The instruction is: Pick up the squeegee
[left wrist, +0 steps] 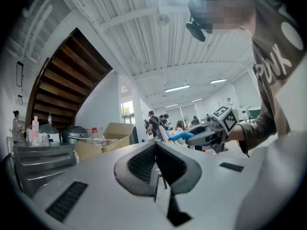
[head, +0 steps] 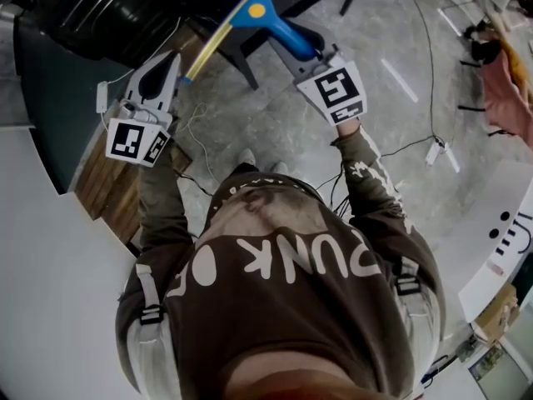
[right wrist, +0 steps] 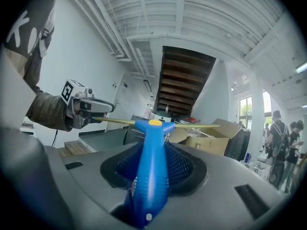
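**Squeegee (right wrist: 149,171) pinched in the right tongs (right wrist: 154,151)**

We saw its blue handle (right wrist: 147,190) clamped between the right jaws, running straight out along them, away from the person. At the far end the yellow blade (right wrist: 199,126) lay crosswise and about level. In the head view the tool hung above the grey floor (head: 275,123). The blade's left tip ended just beside the nose of the left tongs (left wrist: 156,164), whose jaws were pressed together on nothing. Whether tip and nose touched, we could not tell.
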